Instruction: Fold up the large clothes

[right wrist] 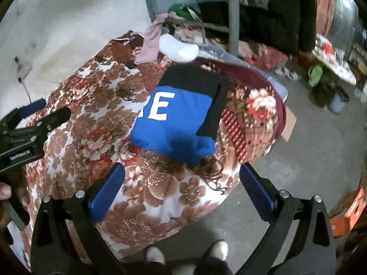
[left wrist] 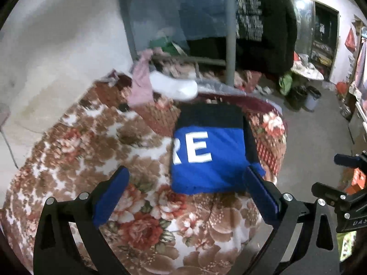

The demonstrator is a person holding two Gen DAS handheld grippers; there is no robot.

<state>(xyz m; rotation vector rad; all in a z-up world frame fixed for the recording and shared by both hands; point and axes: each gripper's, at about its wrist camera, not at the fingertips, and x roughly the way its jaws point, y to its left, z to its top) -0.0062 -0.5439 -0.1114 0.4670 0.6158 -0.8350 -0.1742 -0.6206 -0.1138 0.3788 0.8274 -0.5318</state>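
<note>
Lying folded on floral blanket [left wrist: 68, 151], blue garment [left wrist: 206, 153] ahead of both wide-open, empty fingers [left wrist: 110, 197]

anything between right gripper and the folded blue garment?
Only floral blanket between the right gripper and the folded blue garment; some dark threads lie near the garment's corner. Right wrist view.

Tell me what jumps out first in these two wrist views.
The folded blue and black garment with white letters lies near the edge of the bed, on the brown and red floral blanket. Both hand-held grippers hang open above the blanket, holding nothing: the left hand-held gripper just short of the garment, the right hand-held gripper at the bed's edge. Behind, a white sock tops a heap of clothes.
</note>
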